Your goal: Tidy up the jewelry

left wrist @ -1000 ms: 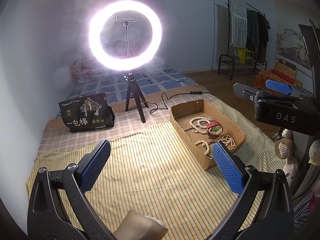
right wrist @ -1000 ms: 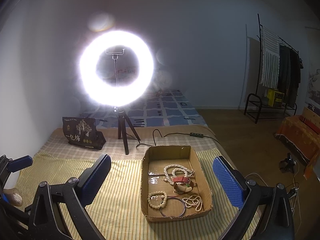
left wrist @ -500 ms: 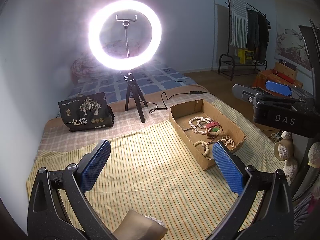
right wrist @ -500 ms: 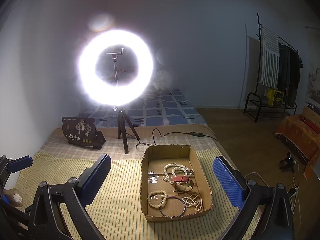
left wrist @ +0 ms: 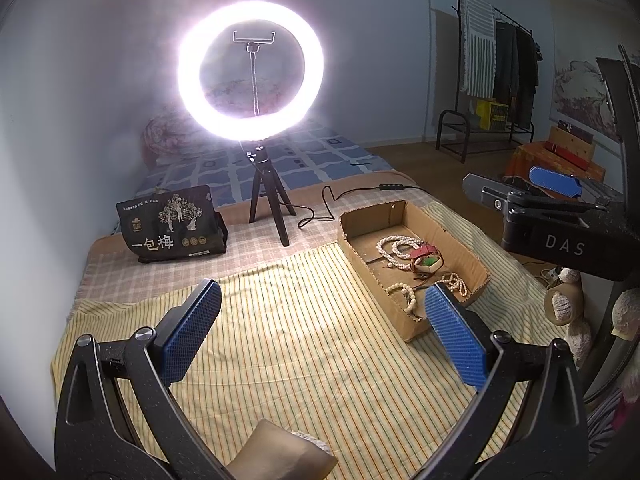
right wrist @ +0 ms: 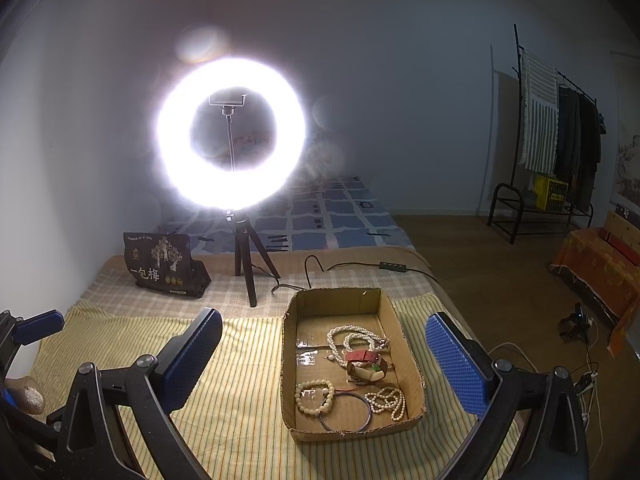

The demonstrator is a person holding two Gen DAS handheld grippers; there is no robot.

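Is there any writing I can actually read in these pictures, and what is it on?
"一包梅": large pale characters on the black bag standing beside the ring light's tripod.
"DAS": pale letters on the black body of the right gripper, seen from the left wrist.
Small print and round emblems on the bag: too small to read.
Markings on the yellow crate under the clothes rack: blurred, unreadable.

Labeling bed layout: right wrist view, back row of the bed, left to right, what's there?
Black snack bag → ring light tripod → black cable → inline switch. The cardboard tray with the jewelry sits nearer the camera, so it is left out of the row.
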